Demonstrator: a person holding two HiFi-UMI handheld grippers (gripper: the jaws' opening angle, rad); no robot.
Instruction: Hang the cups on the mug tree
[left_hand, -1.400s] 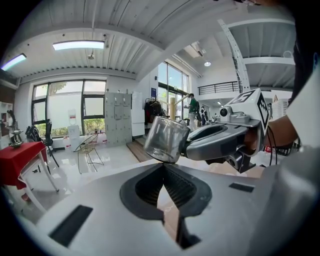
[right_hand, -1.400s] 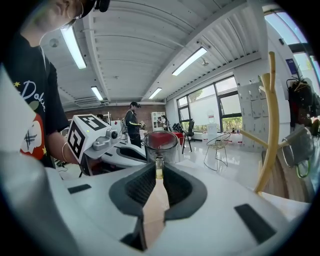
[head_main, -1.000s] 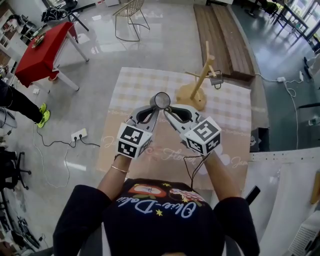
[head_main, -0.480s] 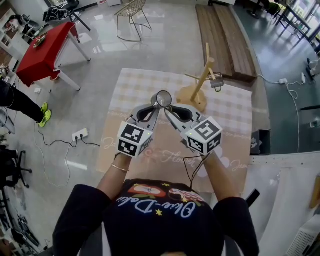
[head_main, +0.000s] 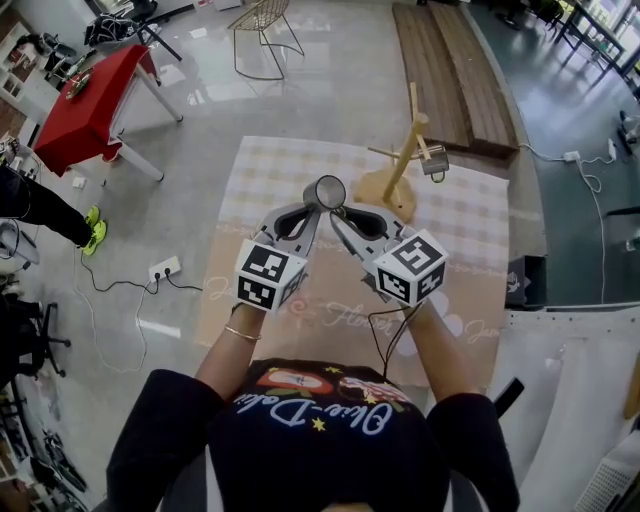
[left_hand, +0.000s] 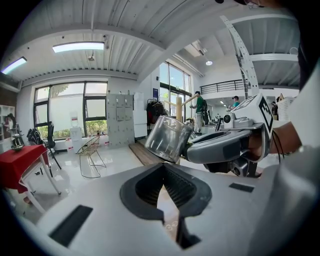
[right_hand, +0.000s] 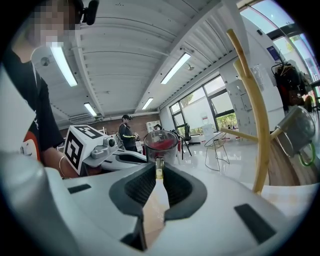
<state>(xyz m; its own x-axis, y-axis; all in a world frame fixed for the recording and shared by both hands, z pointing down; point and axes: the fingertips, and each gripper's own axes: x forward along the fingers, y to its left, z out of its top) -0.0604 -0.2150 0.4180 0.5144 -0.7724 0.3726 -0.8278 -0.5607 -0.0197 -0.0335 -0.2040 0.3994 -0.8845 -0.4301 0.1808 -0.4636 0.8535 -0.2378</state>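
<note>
Above checked mat (head_main: 270, 170) | right claw (head_main: 338, 212) clamped on thin handle (right_hand: 158, 167) of clear cylindrical cup (right_hand: 161, 146) | left claw (left_hand: 163, 166) together

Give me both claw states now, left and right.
Left claw: closed, nothing between its jaws.
Right claw: closed on the cup, gripping its handle.

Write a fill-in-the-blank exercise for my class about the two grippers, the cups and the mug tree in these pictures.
1. The right gripper grips the raised cup by its ____.
2. The left gripper holds ____.
3. Exactly ____ other cup hangs on the mug tree.

Missing words: handle; nothing; one
</note>
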